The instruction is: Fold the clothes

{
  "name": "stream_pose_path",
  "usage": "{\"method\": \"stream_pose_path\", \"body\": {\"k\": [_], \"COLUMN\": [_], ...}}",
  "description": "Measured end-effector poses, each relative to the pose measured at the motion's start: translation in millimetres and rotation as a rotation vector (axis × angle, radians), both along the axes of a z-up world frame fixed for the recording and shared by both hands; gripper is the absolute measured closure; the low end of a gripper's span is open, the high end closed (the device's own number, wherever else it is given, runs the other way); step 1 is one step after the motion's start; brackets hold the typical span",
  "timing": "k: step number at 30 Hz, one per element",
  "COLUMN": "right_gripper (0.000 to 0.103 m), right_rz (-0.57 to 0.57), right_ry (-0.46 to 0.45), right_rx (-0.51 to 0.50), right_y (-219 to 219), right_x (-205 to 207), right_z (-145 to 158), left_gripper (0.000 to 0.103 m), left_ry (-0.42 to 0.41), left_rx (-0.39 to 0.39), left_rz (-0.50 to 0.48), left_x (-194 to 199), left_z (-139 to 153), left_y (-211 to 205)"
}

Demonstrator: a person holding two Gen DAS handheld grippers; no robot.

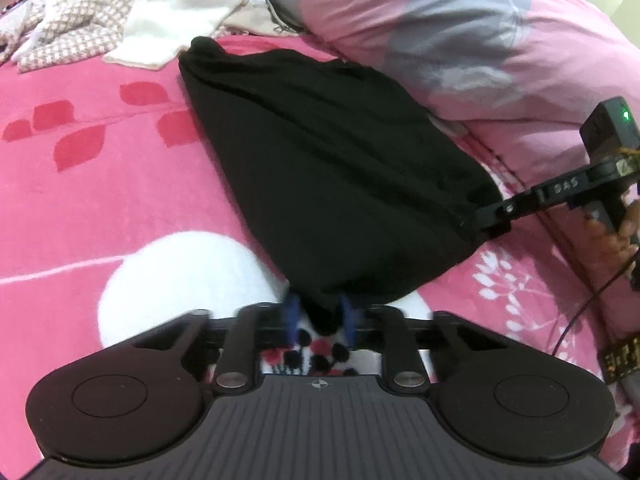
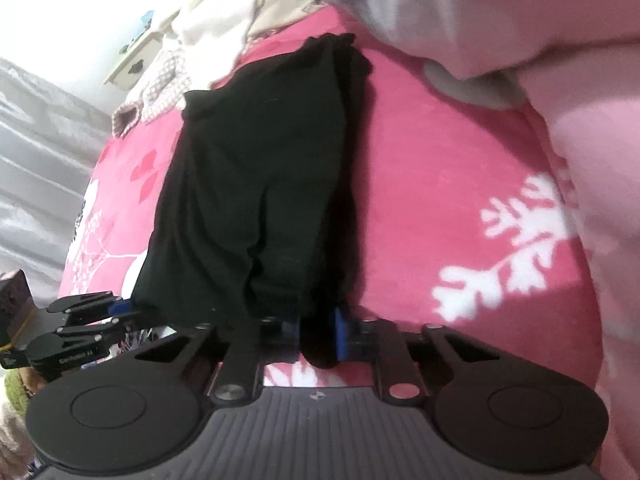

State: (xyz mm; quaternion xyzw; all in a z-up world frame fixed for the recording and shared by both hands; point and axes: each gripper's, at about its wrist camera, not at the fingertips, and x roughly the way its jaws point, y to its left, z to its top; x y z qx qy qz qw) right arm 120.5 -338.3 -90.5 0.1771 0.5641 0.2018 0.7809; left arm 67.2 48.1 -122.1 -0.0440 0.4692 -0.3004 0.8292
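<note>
A black garment (image 1: 340,160) lies folded lengthwise on the pink flowered bedspread (image 1: 100,184), running away from me. My left gripper (image 1: 320,316) has its blue pads closed on the garment's near corner. At the right of the left wrist view, my right gripper (image 1: 490,220) pinches the other near corner. In the right wrist view the same black garment (image 2: 256,168) stretches ahead, and the right gripper (image 2: 316,332) clamps a bunched fold between its blue pads. The left gripper (image 2: 120,312) shows at the lower left, on the garment's edge.
A pink and grey duvet (image 1: 460,40) is heaped along the right side. A white cloth (image 1: 184,4) and a checked garment (image 1: 80,24) lie piled at the far end of the bed. A person's hand (image 1: 612,236) holds the right gripper's handle. A white bedside unit (image 2: 136,68) stands beyond.
</note>
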Motion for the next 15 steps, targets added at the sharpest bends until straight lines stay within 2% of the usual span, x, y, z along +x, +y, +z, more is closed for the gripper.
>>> {"method": "stream_pose_path", "body": {"k": [4,7,11,15], "right_gripper": [0.092,0.092,0.092,0.092], "right_rz": [0.003,0.020,0.101,0.138], "right_ry": [-0.003,0.020,0.058,0.158], "right_rx": [0.025,0.053,0.075,0.101], "right_y": [5,11,27,36], "right_x": [-17,-44,-110,-186], "right_z": [12,25,48,45], "left_gripper": [0.098,0.098,0.098,0.098], "left_ry": [0.010,0.016,0.004,0.109], "left_rx": [-0.006,-0.006,0.044,0.073], "left_rz": [0.033,0.018,-0.079,-0.153], "left_x": [-9,-30,-93,-169], "left_z": [17,35,61,60], "left_y": [11,25,42,57]}}
